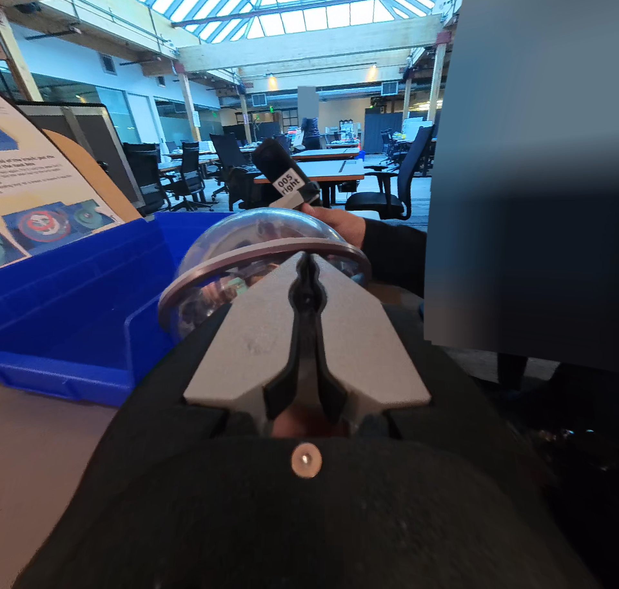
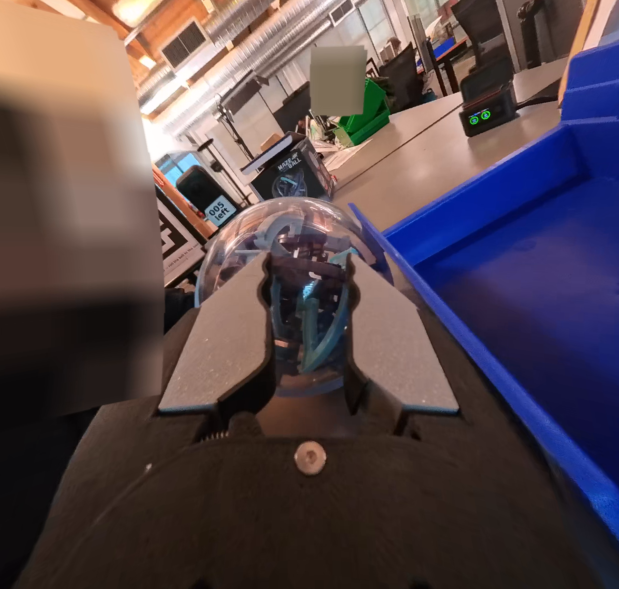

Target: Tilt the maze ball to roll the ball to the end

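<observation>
The maze ball (image 1: 268,264), a clear sphere with a grey equatorial ring, was held above the desk (image 2: 418,144) just left of the blue bin (image 2: 502,271), between the two claws. The left claw (image 1: 306,258) had its fingers together at the tips, which met at the ring on the sphere's near side; whether they pinched the ring's edge could not be told. The right claw (image 2: 308,264) stood with its fingers apart around the sphere, the curved shell filling the gap between them; pad contact was likely but not plainly visible. Support from two opposed sides was judged to permit controlled tilting in any direction.

The right wrist view showed the internal tracks, in dark and light blue, and the product box (image 2: 291,174) farther along the desk. The left wrist view showed instead the ring, the hand (image 1: 338,224) gripping the right tool, and an instruction sheet (image 1: 43,184) propped behind the bin. The small ball inside could not be located in either view.
</observation>
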### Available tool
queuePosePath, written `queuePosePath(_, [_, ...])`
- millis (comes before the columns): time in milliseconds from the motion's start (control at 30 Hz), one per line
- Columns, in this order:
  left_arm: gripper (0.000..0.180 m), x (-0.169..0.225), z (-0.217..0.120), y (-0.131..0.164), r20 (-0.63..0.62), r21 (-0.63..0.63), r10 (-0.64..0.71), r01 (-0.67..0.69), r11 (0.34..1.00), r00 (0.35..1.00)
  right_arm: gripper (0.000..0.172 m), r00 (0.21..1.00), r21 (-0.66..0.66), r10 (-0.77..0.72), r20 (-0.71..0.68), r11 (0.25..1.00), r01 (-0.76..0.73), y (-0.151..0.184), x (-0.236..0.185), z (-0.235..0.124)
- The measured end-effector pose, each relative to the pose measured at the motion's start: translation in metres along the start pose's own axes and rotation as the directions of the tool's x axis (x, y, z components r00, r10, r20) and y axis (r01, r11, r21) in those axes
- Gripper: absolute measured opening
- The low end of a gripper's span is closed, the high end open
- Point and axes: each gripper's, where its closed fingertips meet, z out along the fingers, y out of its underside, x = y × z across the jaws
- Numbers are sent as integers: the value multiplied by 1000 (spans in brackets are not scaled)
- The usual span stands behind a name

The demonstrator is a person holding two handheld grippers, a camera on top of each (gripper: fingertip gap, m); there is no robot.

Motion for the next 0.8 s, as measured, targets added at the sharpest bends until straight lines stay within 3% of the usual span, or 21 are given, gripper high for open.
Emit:
queuePosePath(200, [0,-3,1,-2,2,11,-28,28,1000,1000,41,999,25,28,25,999,-29,-2,3,1])
queuePosePath(333, [0,-6,5,-5,18,23,-31,31,999,999,24,998,34,36,42,999,-37,-3,3,2])
queuePosePath(600, [0,-10,3,-6,67,55,-50,46,997,997,25,999,40,38,31,998,-39,0,6,1])
queuePosePath(800, [0,-6,9,-10,102,64,-94,88,994,990,12,999,50,38,35,998,-39,1,7,1])
